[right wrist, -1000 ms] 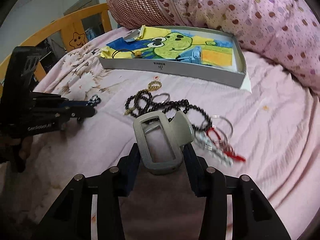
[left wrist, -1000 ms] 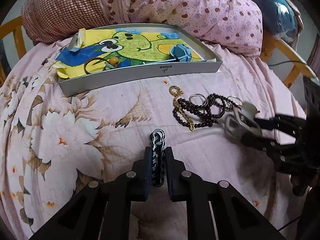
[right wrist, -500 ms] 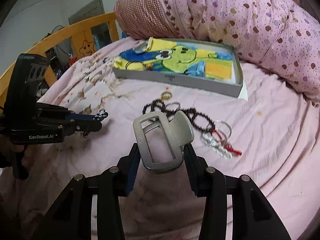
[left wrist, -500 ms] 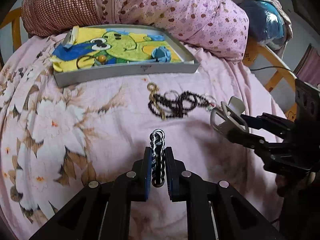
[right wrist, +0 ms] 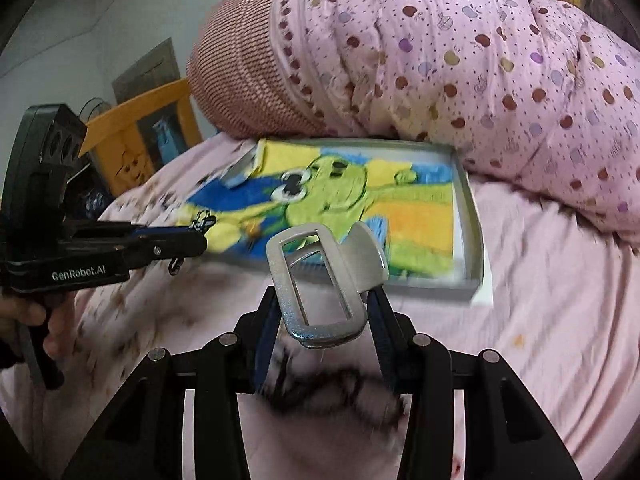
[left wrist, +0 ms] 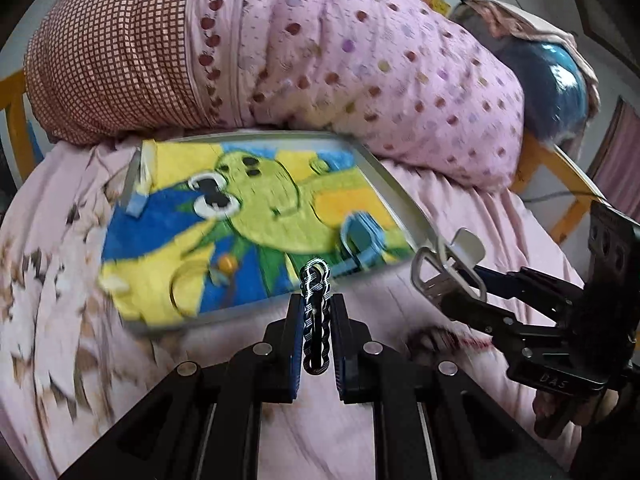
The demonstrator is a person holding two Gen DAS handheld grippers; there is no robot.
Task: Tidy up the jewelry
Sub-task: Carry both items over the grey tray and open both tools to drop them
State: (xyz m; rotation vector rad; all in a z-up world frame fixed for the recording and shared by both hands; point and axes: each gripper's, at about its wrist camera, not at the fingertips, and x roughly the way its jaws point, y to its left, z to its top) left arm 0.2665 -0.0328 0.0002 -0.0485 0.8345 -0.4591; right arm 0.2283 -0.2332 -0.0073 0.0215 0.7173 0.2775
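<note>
1. Black left gripper (left wrist: pixel 316 316) pinches a black-and-white wavy hair clip (left wrist: pixel 315 312), held at the near edge of the shallow grey tray (left wrist: pixel 404 204) lined with a yellow-green cartoon towel (left wrist: pixel 256 216).
2. Black right gripper (right wrist: pixel 324 312) clamps a grey rectangular claw hair clip (right wrist: pixel 320 288) just before the tray's near right corner, above the pink bedsheet (right wrist: pixel 560 300).

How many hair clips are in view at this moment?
3. A grey claw clip is held in the right hand-held gripper, a black-and-white wavy clip in the left hand-held gripper, and a blue clip lies in the tray. Blur may hide others.
</note>
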